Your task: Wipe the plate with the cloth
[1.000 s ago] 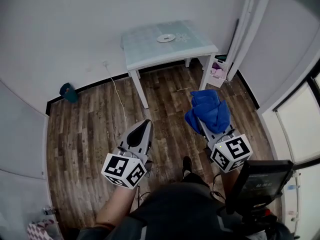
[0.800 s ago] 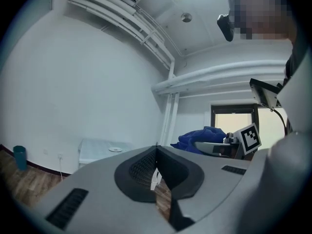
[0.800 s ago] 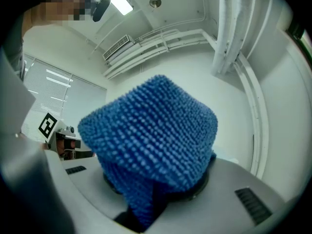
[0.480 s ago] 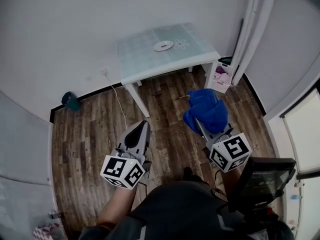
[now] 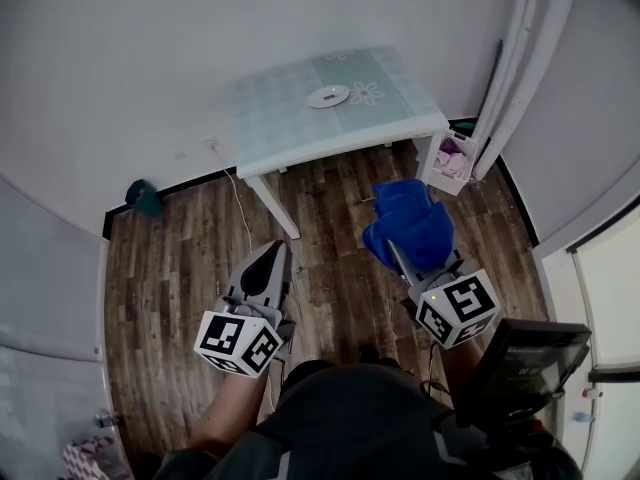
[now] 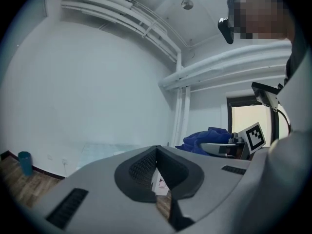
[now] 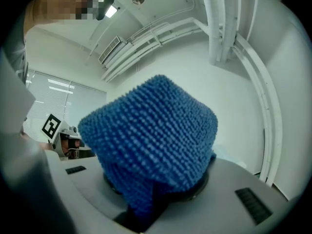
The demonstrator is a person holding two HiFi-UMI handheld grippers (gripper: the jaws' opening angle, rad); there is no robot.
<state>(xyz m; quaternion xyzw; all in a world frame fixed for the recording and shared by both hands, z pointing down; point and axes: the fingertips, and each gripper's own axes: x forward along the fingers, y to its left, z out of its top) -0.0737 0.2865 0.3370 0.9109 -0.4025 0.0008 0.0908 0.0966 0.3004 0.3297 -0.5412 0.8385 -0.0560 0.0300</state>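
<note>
A small white plate (image 5: 328,96) lies on a pale green table (image 5: 290,118) against the far wall, well ahead of both grippers. My right gripper (image 5: 398,248) is shut on a blue nubbly cloth (image 5: 408,224), which bunches over its tips and fills the right gripper view as cloth (image 7: 151,145). My left gripper (image 5: 271,258) is held over the wooden floor, jaws shut and holding nothing; in its own view the left gripper (image 6: 156,172) shows its pads meeting. The cloth (image 6: 207,138) also shows at the right of that view.
A white bin (image 5: 453,163) with pink items stands by the table's right leg. A teal cup (image 5: 144,197) sits on the floor by the left wall. A cable (image 5: 236,208) trails down the wall. White pipes (image 5: 520,58) run up at the right.
The table and plate have come closer and lower in the head view. Both grippers keep their hold and spacing, and the cloth stays in the right gripper.
</note>
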